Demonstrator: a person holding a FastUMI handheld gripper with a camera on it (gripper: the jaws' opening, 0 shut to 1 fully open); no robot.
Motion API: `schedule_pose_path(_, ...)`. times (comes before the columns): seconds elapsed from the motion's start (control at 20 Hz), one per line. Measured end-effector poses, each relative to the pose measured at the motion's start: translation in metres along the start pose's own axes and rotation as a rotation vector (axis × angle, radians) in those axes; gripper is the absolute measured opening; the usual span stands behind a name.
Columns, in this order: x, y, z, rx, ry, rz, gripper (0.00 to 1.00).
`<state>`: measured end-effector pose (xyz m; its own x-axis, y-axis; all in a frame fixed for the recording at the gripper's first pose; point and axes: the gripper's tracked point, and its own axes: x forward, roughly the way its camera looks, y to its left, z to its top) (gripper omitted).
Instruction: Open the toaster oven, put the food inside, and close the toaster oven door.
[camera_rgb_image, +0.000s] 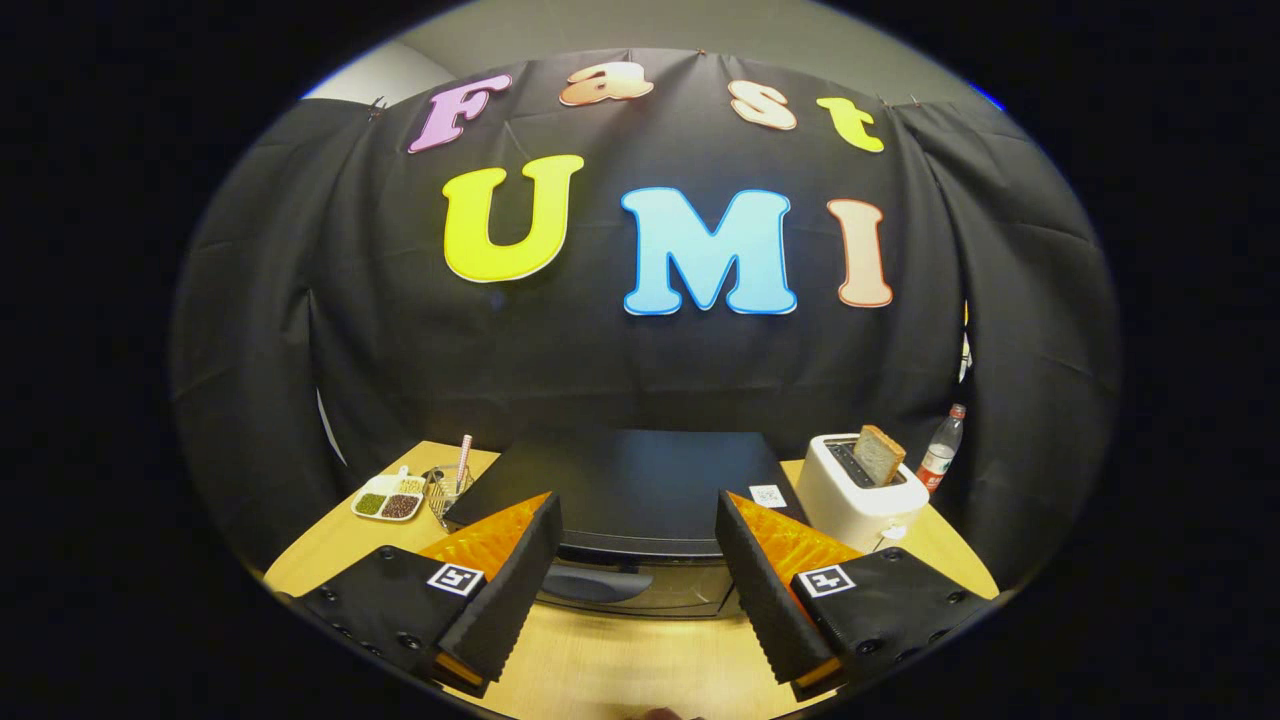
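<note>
A black toaster oven (625, 490) sits on the wooden table (640, 660), seen from above and in front. Its door is shut, and the door handle (595, 583) shows low on the front face between my fingers. My gripper (640, 590) hovers above and in front of the oven, open wide, with nothing between its ribbed black pads (520, 590). A slice of toast (879, 455) stands upright in a white pop-up toaster (855, 495) just right of the oven, beyond my right finger.
A white divided dish of beans (389, 498) and a wire holder with utensils (450, 490) stand left of the oven. A plastic bottle with a red label (940, 450) is behind the toaster. Black cloth walls the booth close behind.
</note>
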<state>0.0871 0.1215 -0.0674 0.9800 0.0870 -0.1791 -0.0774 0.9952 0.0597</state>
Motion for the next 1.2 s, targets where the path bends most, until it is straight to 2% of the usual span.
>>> schedule_pose_path(0.5, 0.052, 0.032, -0.072, 0.046, 0.106, -0.021, 0.98)
schedule_pose_path(0.7, 0.06, 0.024, -0.074, 0.041, 0.107, -0.047, 0.98)
schedule_pose_path(1.2, 0.038, 0.032, -0.093, 0.025, 0.225, -0.013, 0.98)
